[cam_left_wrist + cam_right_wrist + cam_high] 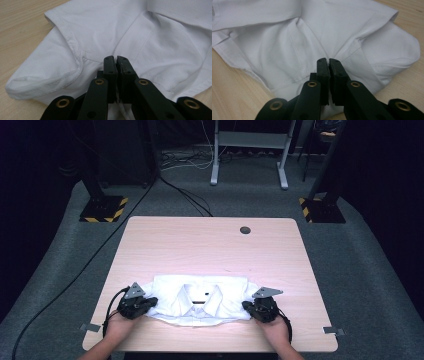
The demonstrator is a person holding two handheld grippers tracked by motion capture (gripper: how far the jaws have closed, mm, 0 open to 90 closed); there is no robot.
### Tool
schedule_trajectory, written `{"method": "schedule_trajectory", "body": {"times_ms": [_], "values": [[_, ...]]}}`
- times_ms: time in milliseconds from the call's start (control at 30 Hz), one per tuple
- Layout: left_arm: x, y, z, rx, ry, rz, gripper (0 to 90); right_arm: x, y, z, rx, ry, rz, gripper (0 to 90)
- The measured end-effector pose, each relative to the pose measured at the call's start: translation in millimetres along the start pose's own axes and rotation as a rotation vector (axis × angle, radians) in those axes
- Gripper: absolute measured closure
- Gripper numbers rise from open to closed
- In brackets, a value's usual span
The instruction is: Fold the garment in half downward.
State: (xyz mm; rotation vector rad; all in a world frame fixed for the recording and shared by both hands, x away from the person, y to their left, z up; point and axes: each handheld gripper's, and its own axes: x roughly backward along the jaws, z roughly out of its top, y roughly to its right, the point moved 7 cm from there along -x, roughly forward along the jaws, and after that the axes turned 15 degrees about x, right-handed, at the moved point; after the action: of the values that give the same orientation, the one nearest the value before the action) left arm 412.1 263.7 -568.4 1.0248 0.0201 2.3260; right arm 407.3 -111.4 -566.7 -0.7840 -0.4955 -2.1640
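A folded white shirt (200,302) lies collar-up near the front edge of the wooden table (210,245). My left gripper (150,304) is at the shirt's left shoulder and my right gripper (246,306) is at its right shoulder. In the left gripper view the black jaws (115,58) are pressed together, with white shirt fabric (105,30) pinched between them and puckering at the tips. The right gripper view matches: the jaws (327,60) are shut on a fold of the shirt (312,32), and creases run out from the pinch. A hand holds each gripper from the table's front edge.
A round cable hole (245,230) sits near the table's far edge. Small tape marks (91,327) (334,330) lie at the front corners. On the floor behind are two stands with yellow-black bases (104,209) (322,210), a white desk frame (250,150) and cables.
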Motion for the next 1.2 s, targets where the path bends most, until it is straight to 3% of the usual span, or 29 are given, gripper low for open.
{"method": "schedule_trajectory", "body": {"times_ms": [100,133,200,400,533,800,933,1200], "values": [[0.7,0.0,0.9,0.002,0.006,-0.003,79.5,1.6,1.4,1.8,-0.007,0.002,-0.021,80.0],[4.8,1.0,6.4,-0.001,0.028,-0.02,72.4,1.9,1.7,2.2,-0.006,0.004,-0.023,71.8],[5.8,4.3,10.3,-0.009,0.031,-0.027,64.5,11.3,3.3,12.7,-0.01,0.049,-0.059,65.9],[-1.8,21.6,19.6,-0.053,0.032,-0.043,47.7,11.2,-6.6,27.0,0.011,0.083,-0.013,58.7],[-11.7,29.6,16.7,-0.088,0.001,-0.049,44.0,1.0,-14.4,27.3,0.031,0.067,0.017,55.6],[-16.5,23.1,8.5,-0.066,-0.012,-0.049,40.0,-12.0,-18.1,18.7,0.053,0.032,0.011,53.1],[-18.5,24.3,5.2,-0.102,-0.01,-0.028,38.2,-14.8,-19.9,17.0,0.066,0.022,0.008,51.9],[-20.5,26.8,2.9,-0.101,0.005,-0.026,37.5,-15.7,-23.6,12.2,0.137,0.013,-0.015,51.2]]}}
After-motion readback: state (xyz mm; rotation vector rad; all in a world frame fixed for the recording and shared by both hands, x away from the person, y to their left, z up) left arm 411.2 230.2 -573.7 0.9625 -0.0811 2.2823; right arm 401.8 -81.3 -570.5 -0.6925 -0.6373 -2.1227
